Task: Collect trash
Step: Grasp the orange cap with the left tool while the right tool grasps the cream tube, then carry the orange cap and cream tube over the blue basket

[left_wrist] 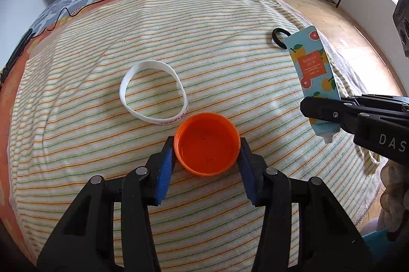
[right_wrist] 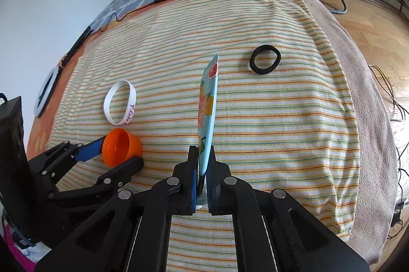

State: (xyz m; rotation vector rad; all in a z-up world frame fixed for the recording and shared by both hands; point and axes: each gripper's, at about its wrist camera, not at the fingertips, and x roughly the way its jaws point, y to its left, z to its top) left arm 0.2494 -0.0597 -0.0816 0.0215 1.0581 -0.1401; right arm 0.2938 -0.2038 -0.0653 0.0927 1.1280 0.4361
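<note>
Where the striped cloth (right_wrist: 281, 118) covers the bed, with wood floor (right_wrist: 370, 24) at upper right, your right gripper (right_wrist: 203, 177) pinches the fruit-printed tube (right_wrist: 208, 103) upright at frame centre. Your left gripper (left_wrist: 207, 146), jaws half-wide, brackets the orange cap (left_wrist: 207, 144), both pads touching its rim. White wristband (left_wrist: 153, 90) and black hair tie (right_wrist: 265, 59) lie apart.

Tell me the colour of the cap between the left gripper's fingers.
Orange cap; clearest in the left wrist view.
</note>
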